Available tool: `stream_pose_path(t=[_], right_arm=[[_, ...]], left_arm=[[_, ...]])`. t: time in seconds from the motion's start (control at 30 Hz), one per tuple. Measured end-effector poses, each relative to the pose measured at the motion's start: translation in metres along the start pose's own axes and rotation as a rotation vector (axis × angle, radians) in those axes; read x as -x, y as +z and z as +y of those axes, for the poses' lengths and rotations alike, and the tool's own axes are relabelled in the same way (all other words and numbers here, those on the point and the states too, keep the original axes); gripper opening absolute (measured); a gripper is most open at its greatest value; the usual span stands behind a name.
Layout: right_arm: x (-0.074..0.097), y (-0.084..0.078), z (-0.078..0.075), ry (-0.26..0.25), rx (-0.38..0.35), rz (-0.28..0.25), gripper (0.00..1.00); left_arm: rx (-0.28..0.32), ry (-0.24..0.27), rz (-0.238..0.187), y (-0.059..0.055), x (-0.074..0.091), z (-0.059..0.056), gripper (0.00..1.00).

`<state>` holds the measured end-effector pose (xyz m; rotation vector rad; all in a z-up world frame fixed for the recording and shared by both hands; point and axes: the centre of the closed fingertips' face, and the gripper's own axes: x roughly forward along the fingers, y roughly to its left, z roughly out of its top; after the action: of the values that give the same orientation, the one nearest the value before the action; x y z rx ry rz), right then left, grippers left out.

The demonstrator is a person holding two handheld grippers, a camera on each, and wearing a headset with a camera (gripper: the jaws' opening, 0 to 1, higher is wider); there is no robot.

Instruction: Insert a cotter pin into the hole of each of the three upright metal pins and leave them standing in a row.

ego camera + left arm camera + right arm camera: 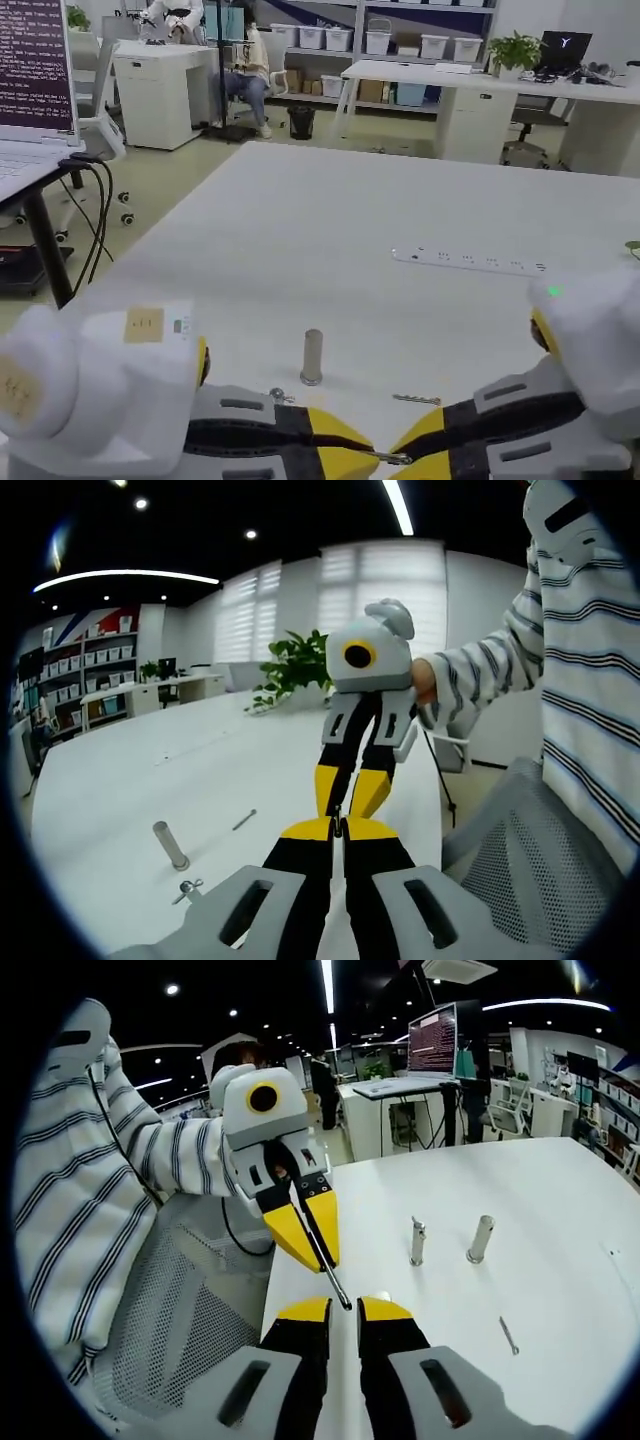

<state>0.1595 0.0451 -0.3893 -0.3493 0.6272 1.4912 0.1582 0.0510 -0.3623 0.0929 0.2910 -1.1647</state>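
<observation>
One upright metal pin (312, 357) (170, 845) (480, 1239) stands on the white table (330, 240). Beside it is a smaller metal piece (280, 395) (188, 888) (417, 1242); I cannot tell whether it stands or lies. A loose cotter pin (416, 400) (244, 820) (510, 1335) lies flat to the right. My left gripper (365, 452) (338, 830) (322, 1260) is shut on a thin cotter pin (335, 1285). Its free end reaches between the tips of my right gripper (400, 455) (343, 810) (345, 1310), whose jaws stand slightly apart. Both grippers meet tip to tip near the table's front edge.
A white power strip (468, 262) lies further back on the right. A laptop (30, 80) sits on a stand to the left, with cables hanging. A mesh chair (540, 860) is close behind the grippers. Desks, shelves and people are far behind.
</observation>
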Motion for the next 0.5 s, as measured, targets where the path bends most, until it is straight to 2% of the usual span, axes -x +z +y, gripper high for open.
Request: stream_pose_path(t=[0.1,0.5], right_arm=[[-0.0004,-0.0020,-0.0012,0.000,0.006,0.010,0.00],[0.0003,0.0026,0.0031,0.035,-0.011,-0.020,0.00]], left_arm=[[0.004,-0.001,0.000,-0.0005,0.0004,0.0001,0.00],[0.010,-0.010,0.012,-0.0047,0.0008,-0.0009,0.00]])
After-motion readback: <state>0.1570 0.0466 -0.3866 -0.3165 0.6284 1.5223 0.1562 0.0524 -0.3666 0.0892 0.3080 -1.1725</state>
